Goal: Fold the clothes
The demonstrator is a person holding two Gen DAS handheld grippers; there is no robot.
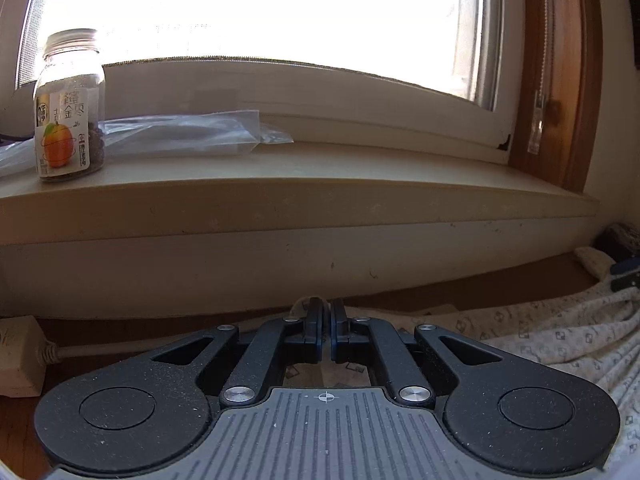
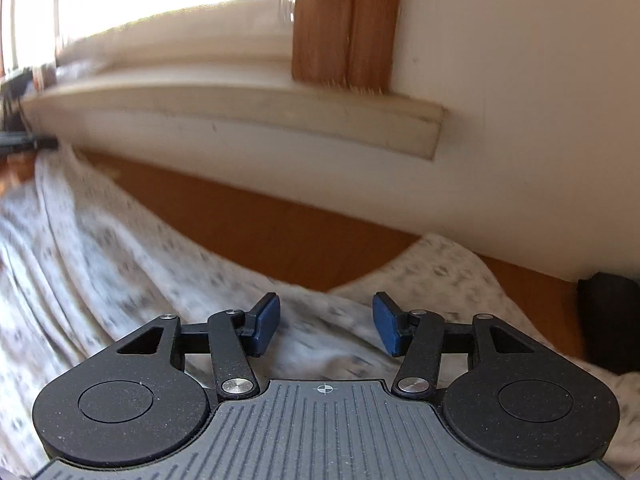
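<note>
there, jar (image 1: 70, 106) orange-fruit label, chinese characters

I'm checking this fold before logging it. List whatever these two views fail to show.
- Garment: both views cut it off, so its type and full outline are unknown.
- Left gripper: jaws shut with a bit of cloth showing at the tips; how much is pinched is hidden by the fingers.
- Right gripper: open above the cloth; motion blur smears the print.
- Dark object: cropped by the right edge, unidentifiable.
- Jar: label text too small to read.
</note>
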